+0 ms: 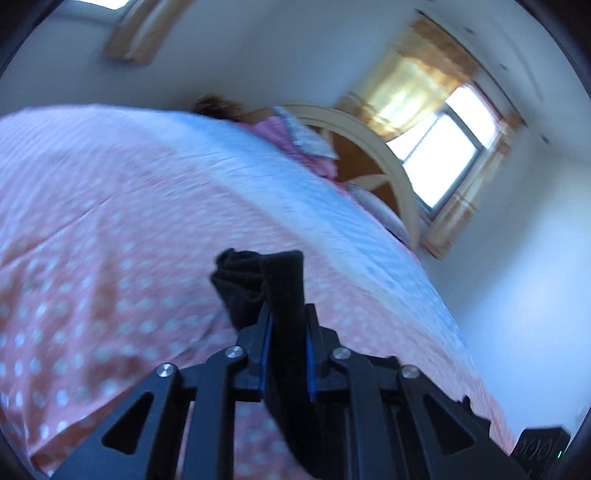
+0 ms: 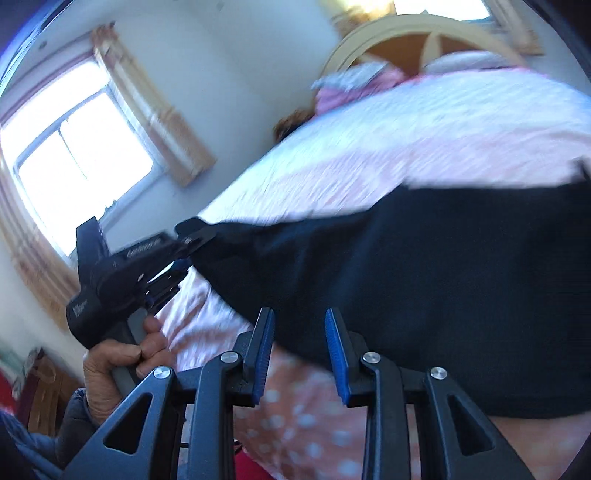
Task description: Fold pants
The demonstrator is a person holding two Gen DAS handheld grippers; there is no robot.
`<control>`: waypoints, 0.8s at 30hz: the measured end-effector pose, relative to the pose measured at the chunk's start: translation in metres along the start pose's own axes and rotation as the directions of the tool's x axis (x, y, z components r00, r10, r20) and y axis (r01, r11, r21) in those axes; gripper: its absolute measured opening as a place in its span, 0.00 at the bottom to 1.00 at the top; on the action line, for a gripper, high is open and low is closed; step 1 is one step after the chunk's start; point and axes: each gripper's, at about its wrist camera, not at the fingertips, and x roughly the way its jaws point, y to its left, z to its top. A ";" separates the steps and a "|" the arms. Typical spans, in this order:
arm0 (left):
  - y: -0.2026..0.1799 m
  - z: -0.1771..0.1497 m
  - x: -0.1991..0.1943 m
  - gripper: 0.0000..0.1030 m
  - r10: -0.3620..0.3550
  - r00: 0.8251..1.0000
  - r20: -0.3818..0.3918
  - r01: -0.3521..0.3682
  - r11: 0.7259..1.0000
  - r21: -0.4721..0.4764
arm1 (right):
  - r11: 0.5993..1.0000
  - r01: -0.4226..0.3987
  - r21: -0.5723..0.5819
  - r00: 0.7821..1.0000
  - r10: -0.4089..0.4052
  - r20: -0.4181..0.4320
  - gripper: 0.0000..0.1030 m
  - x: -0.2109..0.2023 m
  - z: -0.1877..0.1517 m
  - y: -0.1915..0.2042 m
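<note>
Black pants [image 2: 424, 277] lie spread across the bed [image 2: 424, 140], which carries a pink cover with white polka dots. In the right wrist view we see the garment stretch from the lower right up toward the left hand-held gripper [image 2: 192, 236], which meets one end of the fabric near the bed's edge.

In the left wrist view we see the left hand-held gripper [image 1: 288, 321] clamped on a bunched strip of the pants [image 1: 258, 284]; the cloth fills the narrow gap between the blue pads and rises above the fingertips, clear of the cover.

The right hand-held gripper [image 2: 300, 321] stands with its blue-padded fingers parted and nothing between them. Its fingertips sit just beside the near edge of the pants; we cannot tell whether they touch the fabric.

The person's left hand [image 2: 118, 354] wraps the grip of the left unit. White lettering runs along that unit's body and on its lower housing; motion blur makes both markings unreadable.

A curved wooden headboard [image 2: 424, 33] stands at the far end of the bed, and a curtained window [image 2: 74, 166] sits in the wall to the side.
</note>
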 end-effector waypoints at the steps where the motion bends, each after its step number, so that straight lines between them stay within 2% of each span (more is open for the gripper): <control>1: -0.014 0.001 0.000 0.15 -0.027 1.000 0.000 0.027 0.999 0.042 | 1.000 0.012 0.025 0.999 -0.013 0.041 0.30 -0.016 0.004 -0.008; 3: -0.049 -0.001 0.000 0.15 -0.107 0.994 -0.004 0.106 0.986 0.129 | 0.995 0.055 0.080 0.991 -0.064 0.116 0.30 -0.045 0.009 -0.025; 5: -0.086 -0.011 -0.001 0.15 -0.205 0.978 -0.029 0.207 0.955 0.215 | 0.985 0.096 0.140 0.978 -0.120 0.171 0.30 -0.075 0.014 -0.045; 8: -0.139 -0.041 -0.002 0.15 -0.335 0.937 -0.103 0.349 0.873 0.340 | 0.967 0.121 0.224 0.961 -0.170 0.218 0.30 -0.111 0.013 -0.073; 10: -0.170 -0.068 0.001 0.15 -0.401 0.897 -0.187 0.442 0.807 0.391 | 0.952 0.149 0.269 0.945 -0.217 0.245 0.30 -0.133 0.009 -0.090; 11: -0.182 -0.082 0.004 0.15 -0.414 0.880 -0.233 0.475 0.777 0.413 | 0.944 0.167 0.284 0.936 -0.242 0.255 0.30 -0.142 0.006 -0.097; 13: -0.200 -0.113 0.014 0.15 -0.391 0.867 -0.309 0.497 0.729 0.470 | 0.928 0.182 0.324 0.927 -0.272 0.258 0.30 -0.158 0.000 -0.110; 15: -0.207 -0.134 0.023 0.15 -0.359 0.860 -0.363 0.503 0.716 0.484 | 0.909 0.141 0.393 0.931 -0.257 0.260 0.32 -0.169 -0.008 -0.125; 17: -0.205 -0.144 0.026 0.15 -0.343 0.861 -0.375 0.497 0.719 0.485 | 0.894 0.073 0.443 0.940 -0.210 0.269 0.53 -0.175 -0.015 -0.135; 19: -0.204 -0.142 0.024 0.15 -0.344 0.867 -0.361 0.490 0.724 0.486 | 0.887 -0.007 0.462 0.942 -0.150 0.301 0.63 -0.178 -0.019 -0.138; 21: -0.203 -0.139 0.017 0.15 -0.348 0.872 -0.344 0.484 0.721 0.496 | 0.887 -0.050 0.459 0.943 -0.109 0.313 0.63 -0.176 -0.017 -0.138; 24: -0.205 -0.144 0.010 0.15 -0.346 0.882 -0.319 0.468 0.710 0.526 | 0.895 -0.088 0.438 0.958 -0.044 0.283 0.63 -0.159 -0.001 -0.134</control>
